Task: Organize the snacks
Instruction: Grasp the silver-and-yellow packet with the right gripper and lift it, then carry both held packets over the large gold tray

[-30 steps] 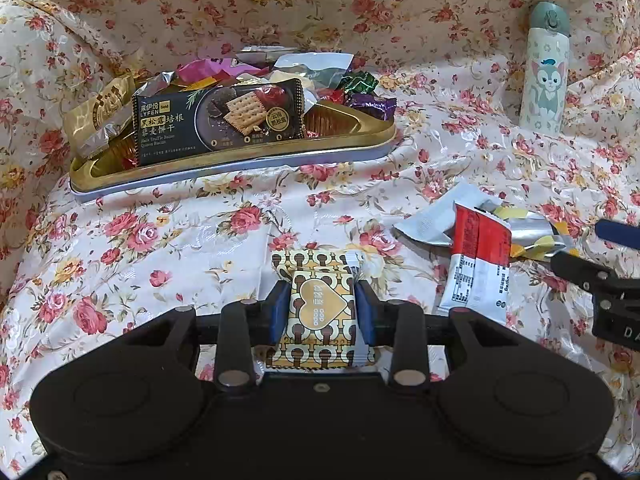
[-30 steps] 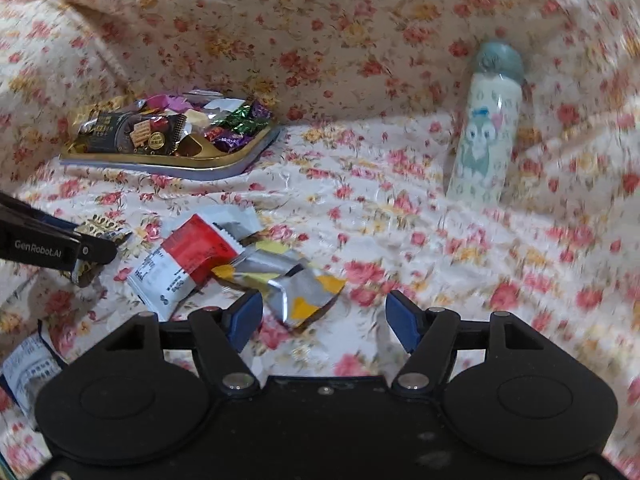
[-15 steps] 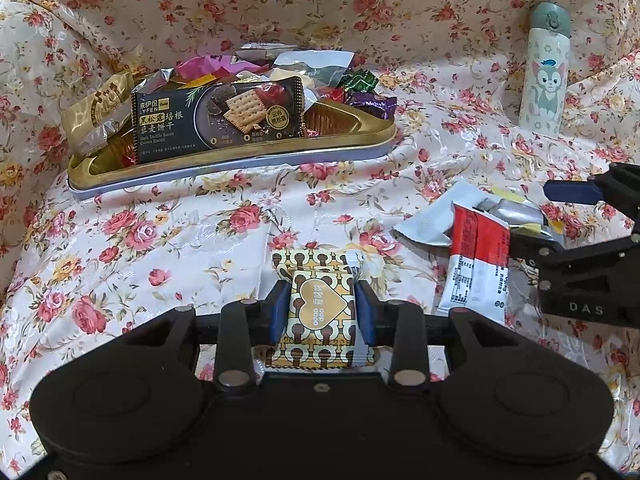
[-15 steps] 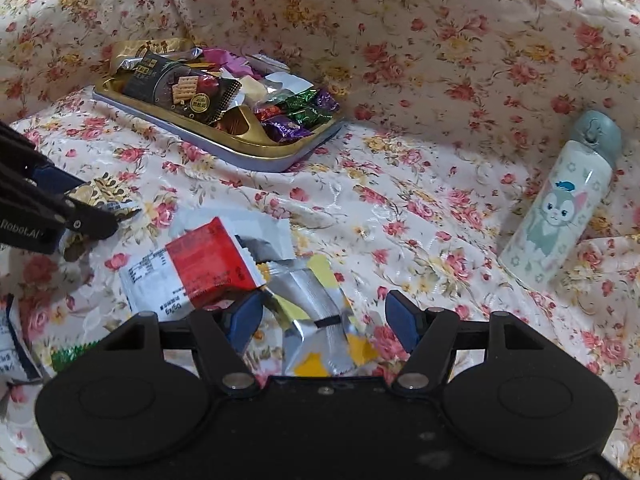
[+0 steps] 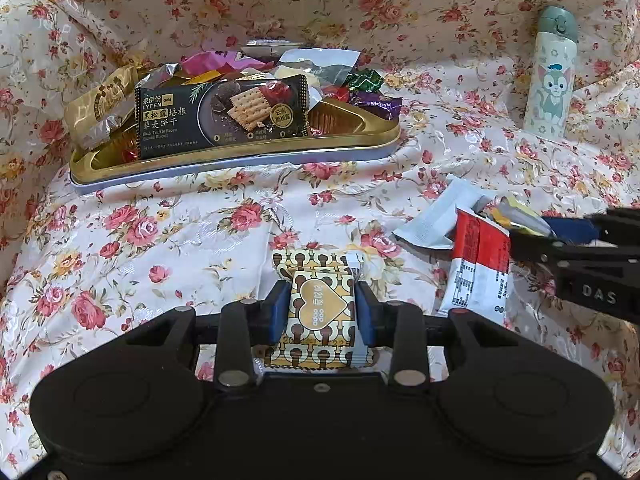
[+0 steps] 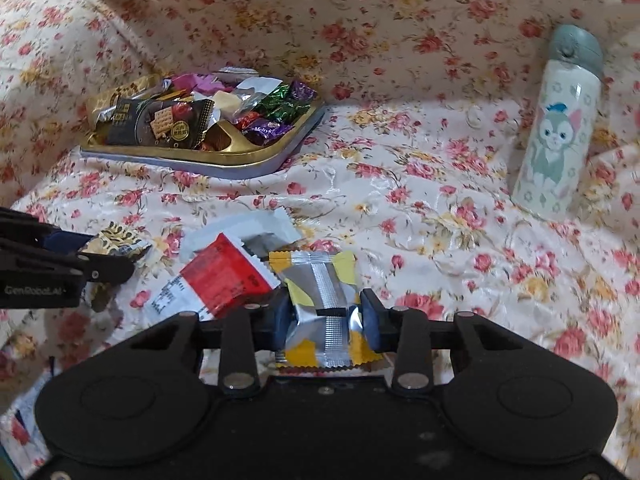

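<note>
A small gold and brown patterned snack packet with a heart (image 5: 321,312) sits clamped between the blue pads of the left gripper (image 5: 321,312), just above the floral cloth (image 5: 168,240). The right gripper (image 6: 326,318) is closing its jaws on a crinkled silver and yellow foil packet (image 6: 320,296), pads apparently pressing its sides. Beside it lie a red and white sachet (image 6: 218,280) and a white wrapper (image 6: 256,226). Farther back, a gold oblong tray (image 5: 240,152) holds mixed sweets and a black cracker packet (image 5: 222,116); a cat-printed bottle (image 5: 550,76) stands well apart
</note>
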The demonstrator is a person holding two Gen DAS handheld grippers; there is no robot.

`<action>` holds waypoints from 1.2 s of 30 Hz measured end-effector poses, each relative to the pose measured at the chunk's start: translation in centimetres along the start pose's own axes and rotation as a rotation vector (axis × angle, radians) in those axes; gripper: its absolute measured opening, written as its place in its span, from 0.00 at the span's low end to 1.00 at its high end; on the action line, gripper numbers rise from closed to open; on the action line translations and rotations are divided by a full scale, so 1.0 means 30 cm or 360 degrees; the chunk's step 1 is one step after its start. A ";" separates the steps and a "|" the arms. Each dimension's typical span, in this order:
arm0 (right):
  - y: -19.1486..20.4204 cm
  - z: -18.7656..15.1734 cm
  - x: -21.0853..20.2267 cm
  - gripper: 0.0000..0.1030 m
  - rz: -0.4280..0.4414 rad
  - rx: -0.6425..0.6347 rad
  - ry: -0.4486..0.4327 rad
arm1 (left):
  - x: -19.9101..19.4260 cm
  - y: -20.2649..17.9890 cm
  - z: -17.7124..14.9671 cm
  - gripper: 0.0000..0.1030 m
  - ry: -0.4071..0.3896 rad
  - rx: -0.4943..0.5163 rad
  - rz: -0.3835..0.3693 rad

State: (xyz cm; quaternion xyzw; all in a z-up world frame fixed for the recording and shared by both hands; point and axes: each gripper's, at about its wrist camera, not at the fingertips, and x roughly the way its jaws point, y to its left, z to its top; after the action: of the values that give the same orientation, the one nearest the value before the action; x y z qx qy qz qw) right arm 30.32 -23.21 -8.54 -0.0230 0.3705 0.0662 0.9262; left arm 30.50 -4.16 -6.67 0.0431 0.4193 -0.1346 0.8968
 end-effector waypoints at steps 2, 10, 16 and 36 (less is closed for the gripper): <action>-0.007 -0.007 -0.019 0.37 0.0004 0.0068 -0.0007 | -0.001 0.001 0.001 0.42 0.0000 -0.0002 -0.0003; -0.011 -0.039 -0.150 0.37 -0.0017 0.0182 -0.0078 | -0.028 0.025 -0.002 0.39 0.0005 -0.0087 -0.0064; 0.009 -0.071 -0.253 0.37 0.0001 0.0232 -0.0141 | -0.115 0.020 -0.001 0.39 -0.0044 -0.0082 -0.0039; 0.150 -0.196 -0.638 0.37 0.0084 0.0355 -0.0313 | -0.550 -0.094 -0.142 0.39 -0.0143 -0.0085 0.0011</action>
State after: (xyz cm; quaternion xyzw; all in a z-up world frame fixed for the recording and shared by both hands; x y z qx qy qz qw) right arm 11.95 -21.30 0.41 0.0965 0.2837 0.0507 0.9527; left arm 16.47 -2.66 3.28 0.0144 0.3818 -0.1220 0.9160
